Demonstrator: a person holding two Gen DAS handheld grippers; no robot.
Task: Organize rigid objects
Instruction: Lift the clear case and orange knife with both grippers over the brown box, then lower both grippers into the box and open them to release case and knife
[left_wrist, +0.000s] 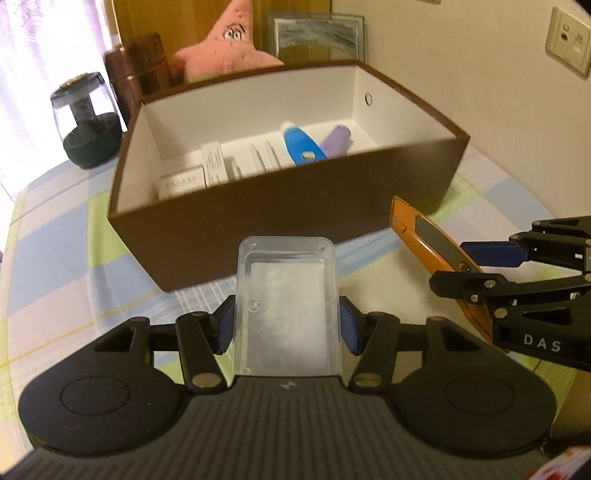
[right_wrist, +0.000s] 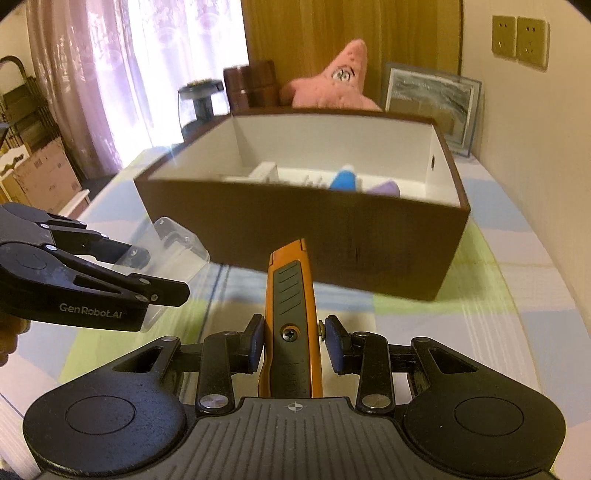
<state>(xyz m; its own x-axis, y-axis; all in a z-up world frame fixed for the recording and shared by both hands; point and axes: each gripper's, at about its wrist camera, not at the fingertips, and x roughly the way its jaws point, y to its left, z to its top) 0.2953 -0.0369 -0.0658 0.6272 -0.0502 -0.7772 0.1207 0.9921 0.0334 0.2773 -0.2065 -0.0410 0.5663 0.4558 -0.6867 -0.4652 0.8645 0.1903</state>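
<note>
Clear case (left_wrist: 286, 302) is pinched across its long sides in the left gripper (left_wrist: 287, 326), up off the table (left_wrist: 55, 258), just short of the box (left_wrist: 258, 225)'s near wall. Orange knife (right_wrist: 291, 314) is clamped in the right gripper (right_wrist: 294, 343), nose toward the same wall. Box top is wide open, with a blue tube (left_wrist: 302, 142), a purple one (left_wrist: 335, 140) and white cartons (left_wrist: 192, 179) on its floor. Bare table lies between the grippers, box rim ahead of both.
</note>
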